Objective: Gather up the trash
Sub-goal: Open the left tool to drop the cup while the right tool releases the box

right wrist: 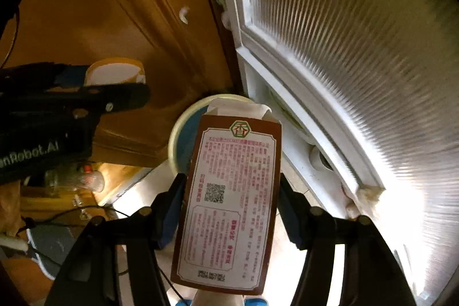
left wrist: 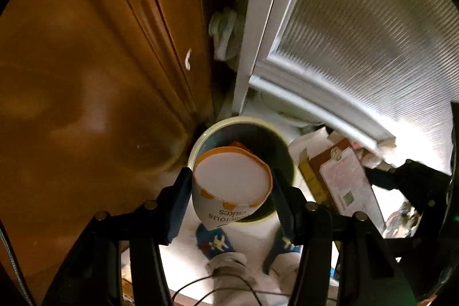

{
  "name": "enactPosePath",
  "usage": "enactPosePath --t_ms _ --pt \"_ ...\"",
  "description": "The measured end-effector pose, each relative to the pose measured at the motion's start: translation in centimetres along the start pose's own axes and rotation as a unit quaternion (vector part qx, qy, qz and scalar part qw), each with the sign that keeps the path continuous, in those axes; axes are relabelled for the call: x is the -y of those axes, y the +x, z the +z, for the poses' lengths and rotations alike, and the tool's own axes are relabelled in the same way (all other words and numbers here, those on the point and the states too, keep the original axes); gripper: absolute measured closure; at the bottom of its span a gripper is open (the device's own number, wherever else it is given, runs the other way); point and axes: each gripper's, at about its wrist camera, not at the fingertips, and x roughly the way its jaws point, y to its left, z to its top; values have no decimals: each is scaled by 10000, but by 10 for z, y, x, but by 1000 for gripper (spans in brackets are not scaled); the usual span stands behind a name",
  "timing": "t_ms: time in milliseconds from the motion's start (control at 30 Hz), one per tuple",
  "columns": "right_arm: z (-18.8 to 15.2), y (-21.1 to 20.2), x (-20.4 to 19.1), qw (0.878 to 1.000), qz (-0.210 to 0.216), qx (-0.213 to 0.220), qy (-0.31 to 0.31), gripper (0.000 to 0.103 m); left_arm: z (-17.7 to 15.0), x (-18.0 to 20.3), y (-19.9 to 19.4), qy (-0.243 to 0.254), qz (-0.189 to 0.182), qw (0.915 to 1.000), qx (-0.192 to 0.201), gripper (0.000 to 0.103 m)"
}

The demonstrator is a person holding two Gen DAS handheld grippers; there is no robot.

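Item one: we carry a white-and-orange paper cake cup [left wrist: 232,185], printed with the word "cakes", clamped between the fingers of our left gripper [left wrist: 232,191]; the pads press its sides and the cup is squashed slightly out of round. It hangs directly above the mouth of the round cream-rimmed waste bin [left wrist: 200,139].

Item two: we carry a flat brown cardboard carton with a pink printed label and a QR code [right wrist: 229,191], held edge-on between the fingers of our right gripper [right wrist: 229,200], its open top flap pointing toward the same bin [right wrist: 178,131]. In the left view the carton [left wrist: 344,179] sits just beside the bin's right edge, not yet over the opening.

Progress, as we judge it: both pieces are picked up and brought to the bin; neither is released. The bin already holds some rubbish, something red and something blue, too dim to name. What remains is to let the cup go, then shift the carton over the opening and let it go.

Surroundings: an orange-brown wooden cabinet door [left wrist: 100,62] to the left, a white-framed ribbed glass door [left wrist: 358,33] to the right, the bin wedged in the corner between them. Our slippered feet [left wrist: 215,243] stand just below. The opening is narrow for two items at once, and the carton is long, so it may catch on the rim.
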Motion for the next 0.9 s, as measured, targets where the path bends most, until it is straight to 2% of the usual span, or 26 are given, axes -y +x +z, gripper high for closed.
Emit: enactPosePath --t_ms 33,100,167,300,667,767,900 --pt "0 6 2 10000 -11 -4 35 42 1 0 6 45 32 10000 -31 48" --pt "2 19 5 9999 -38 -23 102 42 -2 0 11 108 71 9999 -25 38" --pt "3 26 5 9999 -67 -24 152 42 -4 1 12 113 71 9999 -11 33" --pt "1 33 11 9997 -116 -22 199 42 -6 1 6 188 127 9997 12 29" --pt "12 28 0 9998 -45 172 21 40 -12 -13 -16 31 237 9996 167 27" --pt "15 20 -1 9997 -20 261 -19 29 -15 -14 -22 8 237 9996 156 27" --pt "14 5 -6 9993 62 349 -115 28 -18 -12 -34 17 250 9996 150 27"
